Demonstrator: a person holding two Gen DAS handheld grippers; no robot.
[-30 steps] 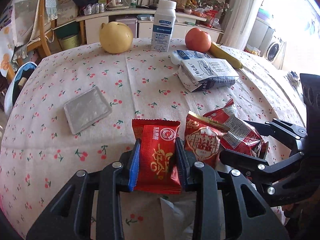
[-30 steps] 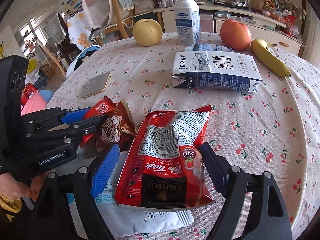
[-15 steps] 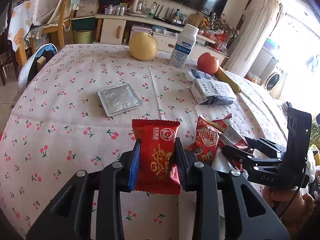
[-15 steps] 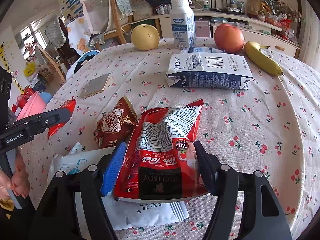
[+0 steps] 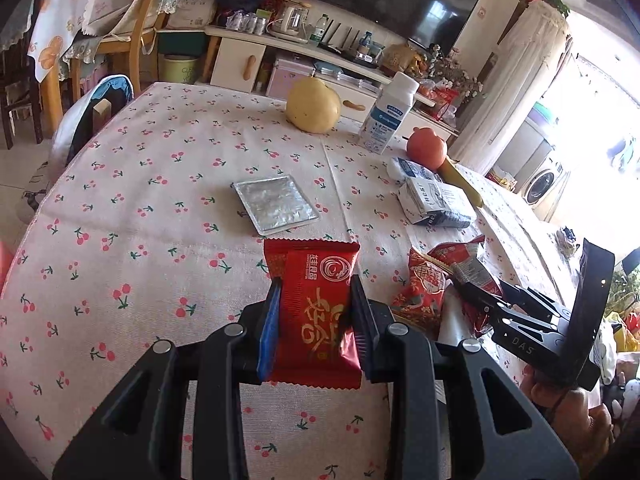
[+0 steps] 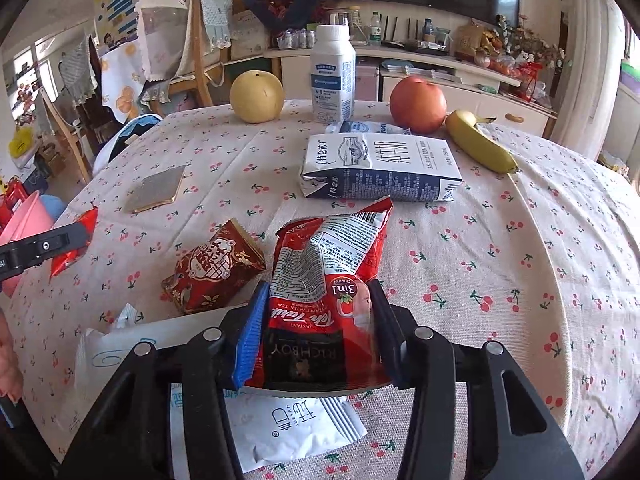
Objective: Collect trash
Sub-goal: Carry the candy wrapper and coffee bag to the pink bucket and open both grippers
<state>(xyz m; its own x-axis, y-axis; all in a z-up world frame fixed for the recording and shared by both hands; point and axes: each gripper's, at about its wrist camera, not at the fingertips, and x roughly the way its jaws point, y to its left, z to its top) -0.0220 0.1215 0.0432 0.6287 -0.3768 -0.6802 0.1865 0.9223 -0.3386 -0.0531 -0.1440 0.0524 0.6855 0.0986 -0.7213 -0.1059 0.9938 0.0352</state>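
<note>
My left gripper [image 5: 315, 284] is shut on a red snack wrapper [image 5: 312, 320] and holds it above the cherry-print tablecloth [image 5: 160, 208]. In the right wrist view that wrapper [image 6: 74, 256] shows at the far left. My right gripper [image 6: 318, 286] has its jaws closing on a red milk-tea bag [image 6: 328, 248], which buckles between the pads. A small red-and-gold packet [image 6: 212, 268] lies just left of it. A white sachet [image 6: 280, 420] lies under the right gripper. A silver foil pack [image 5: 274, 204] lies mid-table.
A flattened blue-white milk carton [image 6: 380, 168] and a small pouch [image 6: 368, 127] lie further back. A pear [image 6: 256, 96], white bottle [image 6: 333, 76], apple [image 6: 418, 104] and banana [image 6: 478, 146] stand at the far edge. Chairs [image 6: 188, 52] and a pink bin [image 6: 24, 220] are left of the table.
The left gripper drew away to the left with the red wrapper, away from the other packets. The right gripper's jaws narrowed onto the milk-tea bag, which now crumples upward.
</note>
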